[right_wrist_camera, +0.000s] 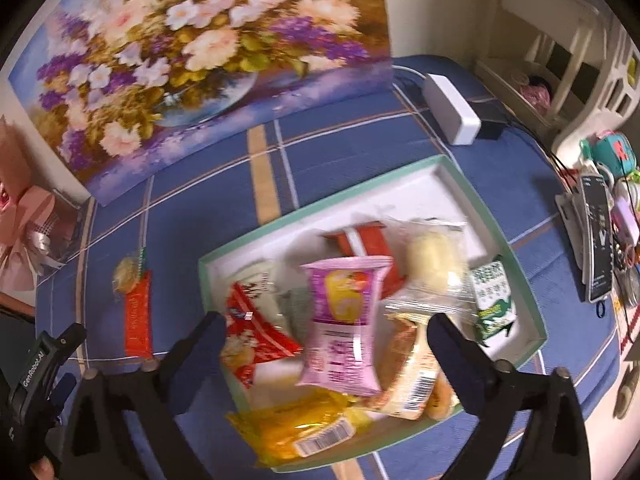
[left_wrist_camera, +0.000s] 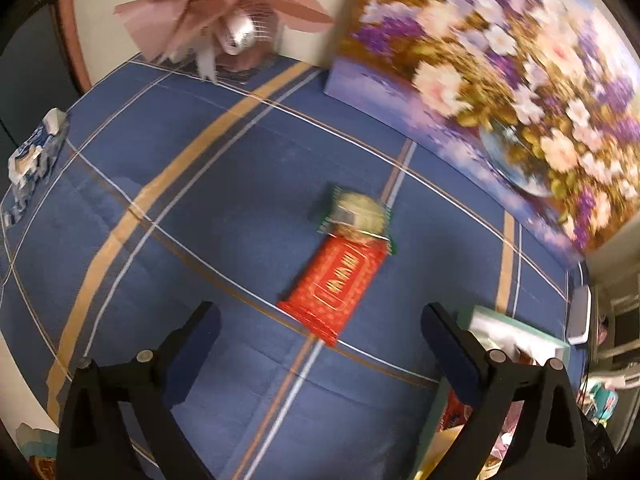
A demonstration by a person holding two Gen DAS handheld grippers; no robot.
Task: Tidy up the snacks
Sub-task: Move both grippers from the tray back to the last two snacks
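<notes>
The blue plaid tablecloth fills my left view, motion-blurred. My mint-rimmed tray is cut off at the bottom of the right view, its wrappers overlapping, print unreadable. A pink snack packet lies on top, ahead between my spread, empty right gripper. A red snack bar lies on the cloth ahead of my open left gripper.
</notes>
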